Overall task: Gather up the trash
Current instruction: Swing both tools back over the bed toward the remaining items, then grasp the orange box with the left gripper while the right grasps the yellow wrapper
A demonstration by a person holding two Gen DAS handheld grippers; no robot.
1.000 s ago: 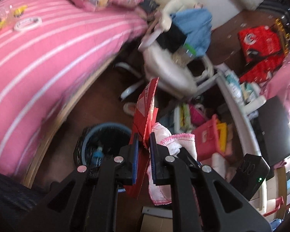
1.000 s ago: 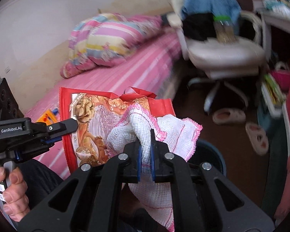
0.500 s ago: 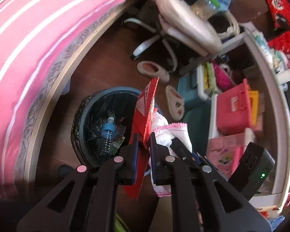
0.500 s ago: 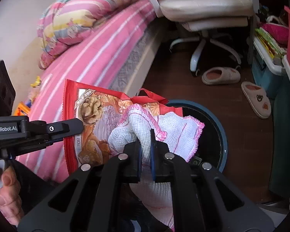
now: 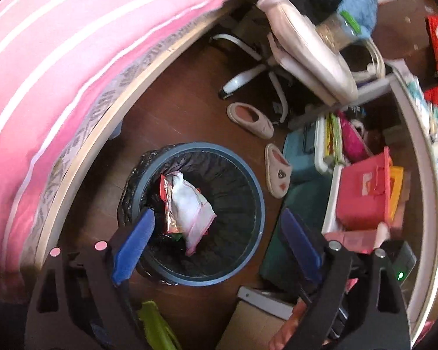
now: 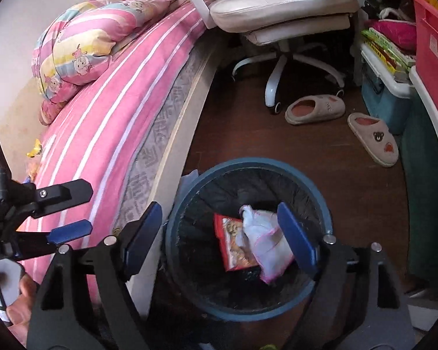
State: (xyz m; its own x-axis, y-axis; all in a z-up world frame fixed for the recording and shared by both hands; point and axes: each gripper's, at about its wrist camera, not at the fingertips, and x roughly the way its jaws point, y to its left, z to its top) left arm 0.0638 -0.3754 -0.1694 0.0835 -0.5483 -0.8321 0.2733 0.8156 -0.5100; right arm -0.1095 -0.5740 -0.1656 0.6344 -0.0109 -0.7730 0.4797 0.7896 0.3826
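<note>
A round blue bin (image 5: 189,145) with a black liner stands on the floor by the bed, right under both grippers. Inside it lie a red snack wrapper (image 5: 167,204) and a white cloth with pink edging (image 5: 189,204). In the right wrist view the wrapper (image 6: 233,242) and cloth (image 6: 265,242) rest side by side inside the bin (image 6: 248,162). My left gripper (image 5: 217,243) has its jaws opening wide with nothing between the pads. The jaws of my right gripper (image 6: 220,234) are likewise opening and hold nothing. The left gripper (image 6: 73,211) also shows at the left edge.
A pink striped bed (image 5: 58,58) runs along the left. A white office chair (image 5: 306,43) stands beyond the bin, with two slippers (image 5: 248,116) on the brown floor. Storage boxes (image 5: 362,192) and a cardboard box (image 5: 248,320) crowd the right side. A person's hand (image 6: 17,300) grips the left tool.
Both grippers sank toward the bin and went from shut to wide open. The wrapper left the left gripper and the cloth left the right; both now lie in the bin.
</note>
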